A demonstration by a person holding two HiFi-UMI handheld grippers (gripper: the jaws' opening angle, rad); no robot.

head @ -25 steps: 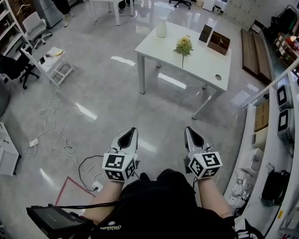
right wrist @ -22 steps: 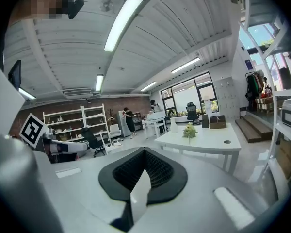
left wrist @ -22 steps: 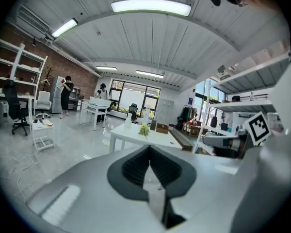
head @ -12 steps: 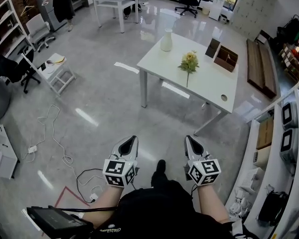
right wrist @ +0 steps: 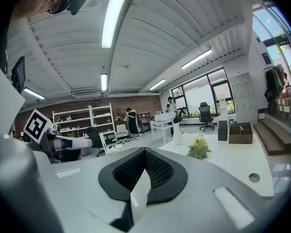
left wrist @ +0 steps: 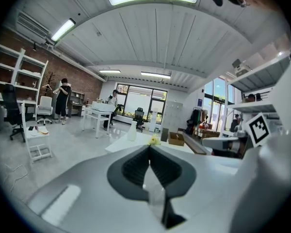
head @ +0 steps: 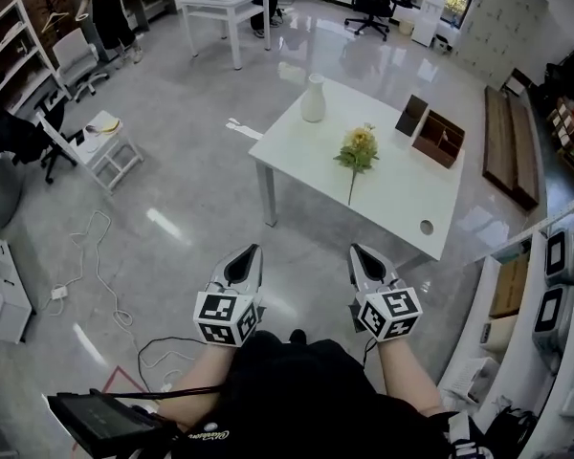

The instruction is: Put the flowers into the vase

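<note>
A white vase stands upright at the far left end of a white table. A bunch of yellow flowers lies flat near the table's middle, its stem pointing toward me. My left gripper and right gripper are held side by side over the floor, short of the table, both shut and empty. Past the tip of the left gripper in its own view I see the vase and flowers far ahead. The right gripper points left of the vase and flowers.
Two wooden boxes sit at the table's far right end. Cables trail over the floor at left, near a white step stool. Shelves with equipment line the right side. A person stands at the far left.
The table with the vase and flowers has come closer and lower in the head view. Both grippers have travelled forward with me and stayed shut.
</note>
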